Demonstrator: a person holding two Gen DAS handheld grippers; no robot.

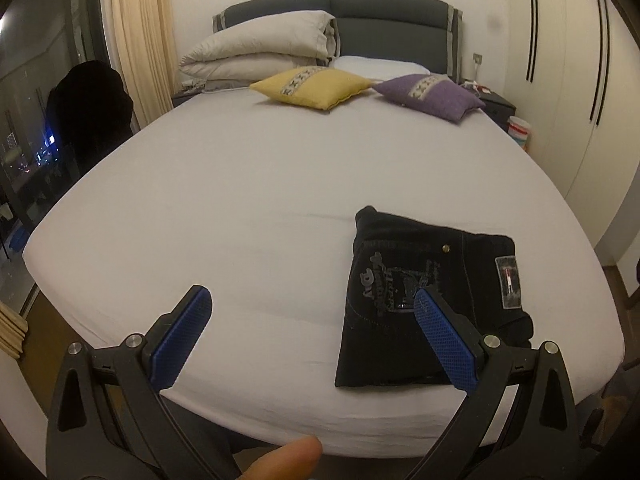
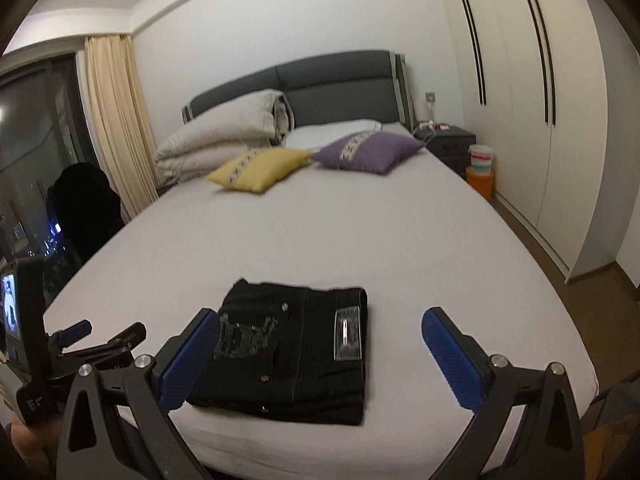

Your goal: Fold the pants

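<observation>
Black pants (image 1: 424, 296) lie folded into a compact rectangle on the white bed (image 1: 260, 200), near its front edge. In the right wrist view the pants (image 2: 296, 356) show a back pocket with a printed design and a waist label. My left gripper (image 1: 312, 300) is open and empty, held above the bed to the left of the pants; its right finger overlaps them in view. My right gripper (image 2: 320, 324) is open and empty, held back above the pants. The left gripper also shows in the right wrist view (image 2: 100, 336), at the left edge.
A yellow cushion (image 1: 312, 86), a purple cushion (image 1: 428, 94) and a folded grey duvet (image 1: 260, 52) lie at the head of the bed. A dark chair (image 1: 90, 108) stands left by the window. Wardrobe doors (image 2: 520, 100) line the right wall, with a nightstand (image 2: 450, 142).
</observation>
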